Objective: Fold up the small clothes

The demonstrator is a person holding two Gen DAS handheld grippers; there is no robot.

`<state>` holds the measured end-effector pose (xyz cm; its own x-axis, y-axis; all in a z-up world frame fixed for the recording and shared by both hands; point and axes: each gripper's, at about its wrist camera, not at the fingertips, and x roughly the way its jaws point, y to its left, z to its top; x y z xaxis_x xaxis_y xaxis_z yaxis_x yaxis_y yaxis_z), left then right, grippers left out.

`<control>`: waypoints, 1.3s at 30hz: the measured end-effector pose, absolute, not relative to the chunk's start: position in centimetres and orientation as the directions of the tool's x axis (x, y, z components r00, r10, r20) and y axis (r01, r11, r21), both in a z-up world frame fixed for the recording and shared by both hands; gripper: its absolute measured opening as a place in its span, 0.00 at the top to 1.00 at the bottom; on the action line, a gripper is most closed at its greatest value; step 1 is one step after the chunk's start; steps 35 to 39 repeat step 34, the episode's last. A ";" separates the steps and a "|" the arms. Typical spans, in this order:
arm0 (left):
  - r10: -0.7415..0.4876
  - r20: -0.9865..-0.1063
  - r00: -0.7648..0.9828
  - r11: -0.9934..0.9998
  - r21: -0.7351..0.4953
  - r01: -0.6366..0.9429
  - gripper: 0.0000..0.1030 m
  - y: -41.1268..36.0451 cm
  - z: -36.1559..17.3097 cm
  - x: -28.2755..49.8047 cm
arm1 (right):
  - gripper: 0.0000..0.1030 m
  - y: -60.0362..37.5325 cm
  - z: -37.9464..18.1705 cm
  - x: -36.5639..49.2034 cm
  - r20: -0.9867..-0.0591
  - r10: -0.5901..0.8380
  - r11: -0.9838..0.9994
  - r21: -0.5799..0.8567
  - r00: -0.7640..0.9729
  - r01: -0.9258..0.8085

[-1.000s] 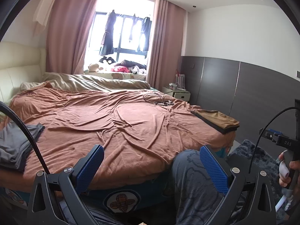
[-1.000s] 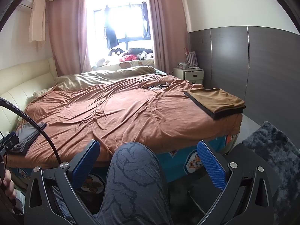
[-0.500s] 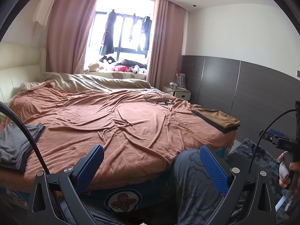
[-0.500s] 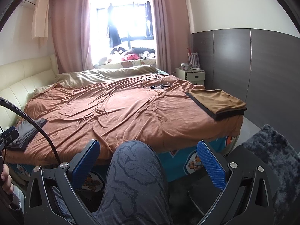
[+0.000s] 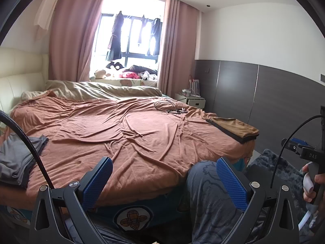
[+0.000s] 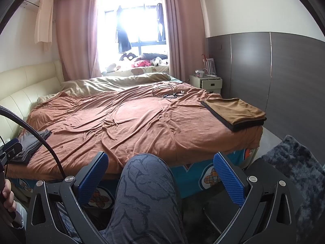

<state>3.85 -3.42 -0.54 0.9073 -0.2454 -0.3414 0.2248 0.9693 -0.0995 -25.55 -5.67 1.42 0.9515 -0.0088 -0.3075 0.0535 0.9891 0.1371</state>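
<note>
A pile of grey clothes [image 5: 17, 160] lies at the bed's left edge, also seen as the grey pile [image 6: 30, 145] in the right wrist view. A folded brown garment on a dark one [image 5: 236, 129] sits at the bed's near right corner, shown larger as the brown stack [image 6: 235, 111]. My left gripper [image 5: 163, 181] is open, held below the bed's front edge with nothing between its blue pads. My right gripper [image 6: 160, 175] is open too, over the person's patterned knee [image 6: 146, 185]. Both grippers are well short of the clothes.
A rust-brown blanket [image 5: 126, 134] covers the bed, with a beige duvet [image 5: 105, 90] at the far side and a black cable [image 6: 166, 92] loose on top. A bedside table [image 6: 210, 82] stands at the far right, a dark rug [image 6: 298, 166] on the floor.
Both views have shifted only slightly; the right wrist view has swung a little, bringing the window nearer the centre. Both grippers stay open and nothing on the bed has moved.
</note>
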 end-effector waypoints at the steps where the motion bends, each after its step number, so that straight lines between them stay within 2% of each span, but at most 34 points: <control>1: -0.246 -0.341 0.907 0.969 -0.099 0.225 0.00 -3.4 -0.5 3.9 | 0.00 -5.7 1.4 -25.6 -0.308 -0.009 0.989 0.137 0.951 0.053; 21: -0.244 -0.341 0.908 0.969 -0.049 0.242 0.00 -4.2 -0.2 3.2 | 0.00 -6.0 1.3 -26.2 -0.295 -0.011 0.992 0.121 0.955 0.049; 39: -0.254 -0.331 0.909 0.967 -0.054 0.250 0.00 -4.4 0.1 2.5 | 0.00 -7.1 1.2 -26.8 -0.295 -0.007 0.989 0.136 0.956 0.049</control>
